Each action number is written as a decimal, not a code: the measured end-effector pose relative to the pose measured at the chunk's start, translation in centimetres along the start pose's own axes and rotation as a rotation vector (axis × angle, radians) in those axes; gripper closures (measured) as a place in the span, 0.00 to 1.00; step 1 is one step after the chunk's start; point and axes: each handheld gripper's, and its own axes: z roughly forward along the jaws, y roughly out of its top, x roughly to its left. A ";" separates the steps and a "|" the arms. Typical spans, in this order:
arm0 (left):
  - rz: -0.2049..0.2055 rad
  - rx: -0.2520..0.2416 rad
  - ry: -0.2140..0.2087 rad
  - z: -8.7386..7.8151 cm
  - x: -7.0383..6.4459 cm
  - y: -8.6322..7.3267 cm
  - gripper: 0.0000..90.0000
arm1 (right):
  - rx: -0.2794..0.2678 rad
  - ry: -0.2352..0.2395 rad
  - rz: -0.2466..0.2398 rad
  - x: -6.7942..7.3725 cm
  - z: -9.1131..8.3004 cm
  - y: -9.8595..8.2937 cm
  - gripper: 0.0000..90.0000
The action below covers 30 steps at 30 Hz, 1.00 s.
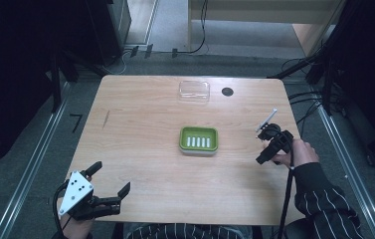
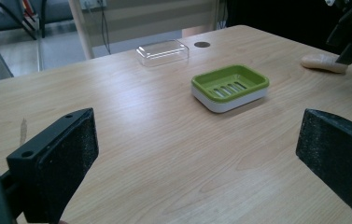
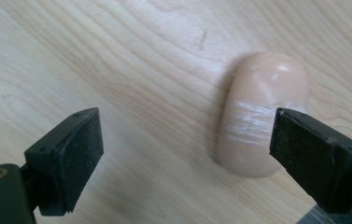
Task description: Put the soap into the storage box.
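Both tools agape; right tool over soap bar; left tool idle.

This looks like a lab or test room set up for recording, not a home. A bare wooden table stands on grey carpet, framed left and right by metal floor rails (they run well outside both pairs of fingers). Black cables snake across the floor beyond the table's far edge, ahead of the fingers, past dark equipment stands. In the left gripper view, office chairs sit far beyond the fingers.
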 end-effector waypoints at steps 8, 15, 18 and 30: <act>-0.001 0.000 -0.001 0.0 0.0 0.0 0.00 | 0.000 0.001 0.030 -2.1 0.2 -0.2 0.10; -0.002 0.002 0.000 0.0 0.0 0.0 0.00 | 0.017 0.009 0.052 -3.4 1.1 -0.2 0.09; -0.002 0.002 0.000 0.0 0.0 0.0 0.00 | 0.025 0.015 0.055 -3.7 1.4 -0.2 0.08; -0.004 0.003 0.001 0.1 0.0 0.0 0.00 | 0.059 0.052 0.074 -5.3 3.4 -0.1 0.05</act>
